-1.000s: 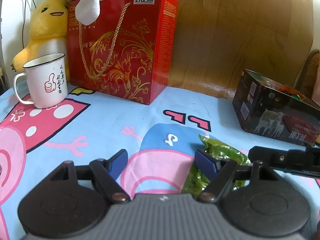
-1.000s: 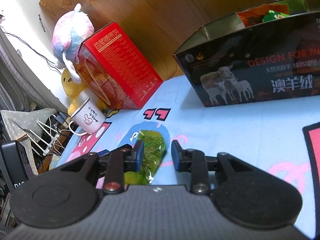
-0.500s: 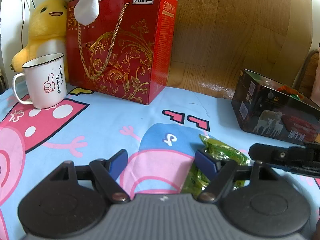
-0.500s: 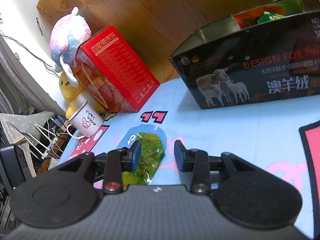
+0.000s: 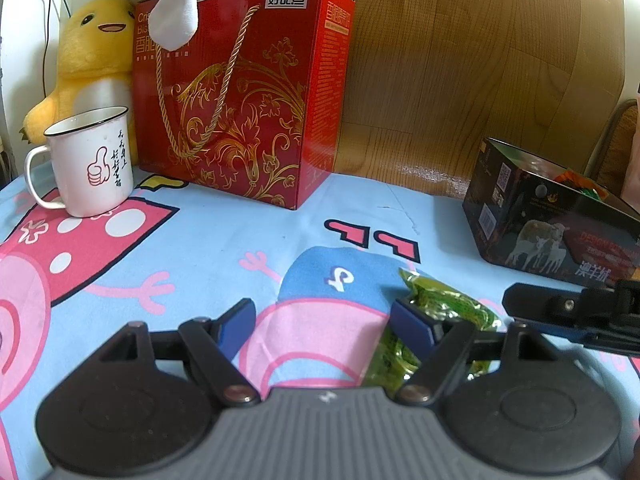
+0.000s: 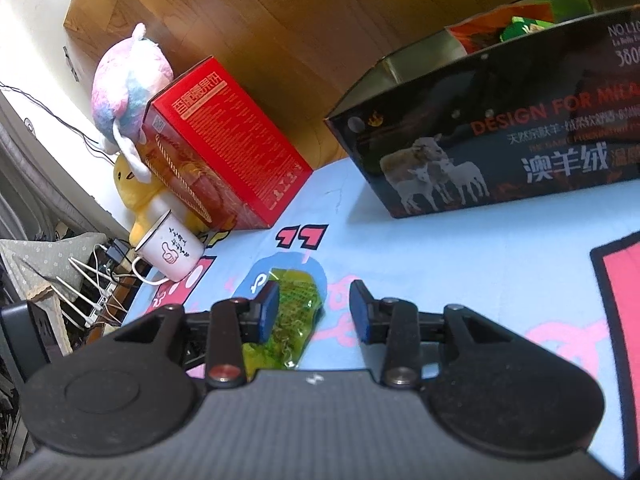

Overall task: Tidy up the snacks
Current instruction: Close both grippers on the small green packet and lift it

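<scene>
A green see-through snack packet (image 5: 444,304) lies flat on the cartoon tablecloth (image 5: 208,248). My left gripper (image 5: 324,322) hovers open just left of it, and the right fingertip covers the packet's near edge. In the right wrist view the same packet (image 6: 298,304) lies below my right gripper (image 6: 314,312), partly hidden behind the left finger. Those jaws stand open and the pads do not press on it. A dark open box with sheep printed on it (image 6: 500,152) stands at the back right, with orange and green packets (image 6: 516,28) inside.
A tall red gift box (image 5: 240,100) with a rope handle stands at the back, plush toys (image 5: 92,60) beside and on it. A white mug (image 5: 92,160) sits at the left. One right-gripper finger (image 5: 560,306) reaches in beside the packet. A wooden wall is behind.
The right gripper's jaws have widened over the packet, which stays flat on the cloth. The left gripper has not moved.
</scene>
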`<action>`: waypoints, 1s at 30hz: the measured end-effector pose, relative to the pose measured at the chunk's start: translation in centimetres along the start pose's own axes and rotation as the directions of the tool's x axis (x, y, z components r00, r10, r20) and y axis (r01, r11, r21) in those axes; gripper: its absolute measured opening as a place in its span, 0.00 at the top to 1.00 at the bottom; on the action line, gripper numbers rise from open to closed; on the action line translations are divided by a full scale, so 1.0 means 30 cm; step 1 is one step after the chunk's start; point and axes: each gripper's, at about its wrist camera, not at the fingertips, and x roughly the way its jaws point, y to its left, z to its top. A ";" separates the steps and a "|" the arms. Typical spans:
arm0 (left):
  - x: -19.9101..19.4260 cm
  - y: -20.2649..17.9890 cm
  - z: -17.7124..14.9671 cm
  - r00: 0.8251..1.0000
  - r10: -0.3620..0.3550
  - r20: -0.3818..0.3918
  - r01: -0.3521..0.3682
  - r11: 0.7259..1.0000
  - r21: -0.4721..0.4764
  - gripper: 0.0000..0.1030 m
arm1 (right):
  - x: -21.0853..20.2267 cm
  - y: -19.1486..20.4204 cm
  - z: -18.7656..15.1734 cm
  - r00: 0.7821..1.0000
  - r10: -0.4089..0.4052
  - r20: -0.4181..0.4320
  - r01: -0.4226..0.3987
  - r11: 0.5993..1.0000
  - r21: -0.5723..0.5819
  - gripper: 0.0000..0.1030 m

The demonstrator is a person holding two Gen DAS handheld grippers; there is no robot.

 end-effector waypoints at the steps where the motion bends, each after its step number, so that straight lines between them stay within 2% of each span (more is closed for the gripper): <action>1: 0.000 0.000 0.000 1.000 0.000 0.000 0.000 1.000 0.000 0.25 | -0.001 0.000 -0.001 1.000 -0.001 0.001 0.001 1.000 -0.001 0.59; 30: 0.000 -0.004 -0.005 1.000 -0.008 0.001 0.008 1.000 -0.012 0.23 | -0.033 -0.020 -0.007 0.999 -0.039 0.033 0.038 0.998 0.043 0.59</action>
